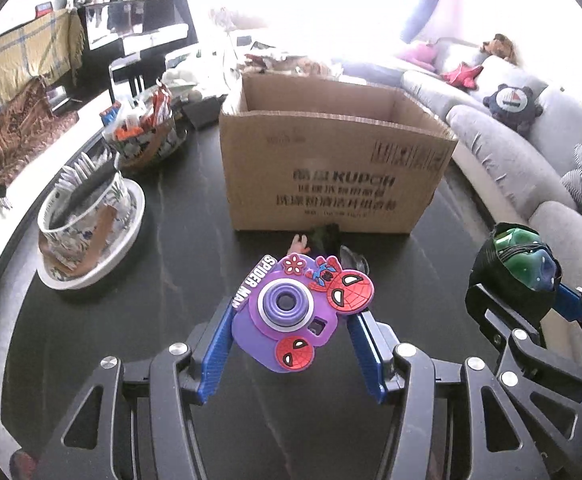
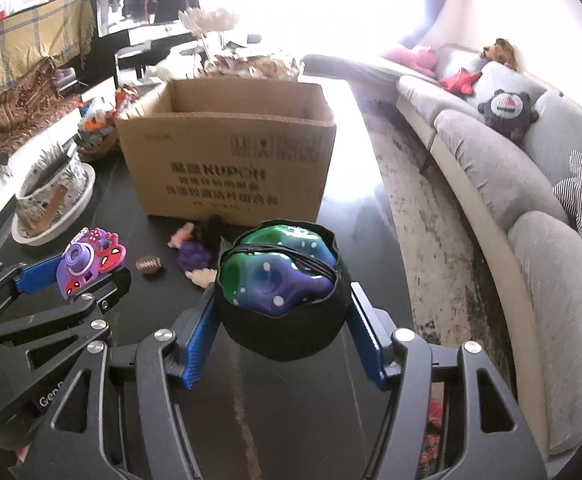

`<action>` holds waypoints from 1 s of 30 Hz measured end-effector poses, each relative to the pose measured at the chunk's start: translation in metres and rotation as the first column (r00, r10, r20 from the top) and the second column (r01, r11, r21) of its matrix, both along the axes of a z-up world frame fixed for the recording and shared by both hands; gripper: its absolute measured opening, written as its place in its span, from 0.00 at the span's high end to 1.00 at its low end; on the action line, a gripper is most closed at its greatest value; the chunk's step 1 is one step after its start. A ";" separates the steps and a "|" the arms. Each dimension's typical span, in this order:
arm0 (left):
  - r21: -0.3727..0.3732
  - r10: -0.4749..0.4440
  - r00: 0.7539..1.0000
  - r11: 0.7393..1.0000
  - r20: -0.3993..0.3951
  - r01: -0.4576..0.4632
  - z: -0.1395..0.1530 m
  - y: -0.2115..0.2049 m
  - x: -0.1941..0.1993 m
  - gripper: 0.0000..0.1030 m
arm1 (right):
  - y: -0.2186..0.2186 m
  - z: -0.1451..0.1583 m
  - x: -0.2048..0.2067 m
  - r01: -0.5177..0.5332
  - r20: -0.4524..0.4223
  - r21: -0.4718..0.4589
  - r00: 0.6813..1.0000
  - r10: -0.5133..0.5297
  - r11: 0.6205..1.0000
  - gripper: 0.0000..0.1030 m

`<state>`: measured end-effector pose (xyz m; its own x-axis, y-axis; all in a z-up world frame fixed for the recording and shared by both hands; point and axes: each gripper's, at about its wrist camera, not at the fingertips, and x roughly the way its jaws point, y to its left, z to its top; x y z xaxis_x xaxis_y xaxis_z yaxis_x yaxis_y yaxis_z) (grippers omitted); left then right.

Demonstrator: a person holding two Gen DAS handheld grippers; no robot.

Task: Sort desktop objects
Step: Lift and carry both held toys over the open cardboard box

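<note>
In the left wrist view, our left gripper sits low in the centre of the frame, its blue fingers pinching a purple toy camera by its two sides, clear of the dark counter. The toy is flat and wide, with a raised lens ring and red cartoon masks on its face; its long axis runs across the frame between the fingers. Straight above it in the frame stands the open cardboard box, its mouth facing up, so we judge the coming move to be a carry forward and over the near wall. At the right edge a black pouch with a green and blue ball shows in the other gripper. In the right wrist view, our right gripper at lower centre clamps that black pouch, round and soft, the glossy spotted ball bulging from its open top. The box lies above and slightly left here. Small toys lie on the counter between pouch and box. Both hands look about equally near the box.
</note>
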<state>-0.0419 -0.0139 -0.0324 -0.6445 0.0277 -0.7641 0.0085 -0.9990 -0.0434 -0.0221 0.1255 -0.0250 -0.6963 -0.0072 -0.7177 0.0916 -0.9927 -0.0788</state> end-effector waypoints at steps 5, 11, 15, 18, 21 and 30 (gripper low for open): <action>-0.011 -0.014 0.999 1.000 -0.039 0.014 0.015 -0.003 0.002 0.49 | -0.003 0.014 0.004 -0.013 -0.033 -0.038 0.999 0.012 0.999 0.43; -0.035 -0.025 0.998 0.999 -0.065 0.022 0.023 -0.004 -0.008 0.49 | -0.005 0.025 0.000 -0.014 -0.063 -0.037 0.998 0.012 0.999 0.43; -0.040 -0.035 0.997 0.999 -0.070 0.032 0.029 -0.005 -0.017 0.49 | -0.005 0.030 -0.009 -0.024 -0.063 -0.049 0.998 0.020 0.999 0.43; -0.057 -0.038 0.995 0.998 -0.087 0.033 0.035 -0.005 -0.023 0.49 | -0.006 0.035 -0.014 -0.029 -0.072 -0.048 0.997 0.025 0.998 0.43; -0.054 -0.043 0.993 0.998 -0.109 0.037 0.042 -0.006 -0.031 0.49 | -0.007 0.040 -0.019 -0.033 -0.089 -0.042 0.996 0.030 0.999 0.43; -0.093 -0.051 0.989 0.995 -0.142 0.038 0.057 -0.004 -0.055 0.49 | -0.009 0.055 -0.040 -0.040 -0.127 -0.017 0.991 0.038 0.999 0.43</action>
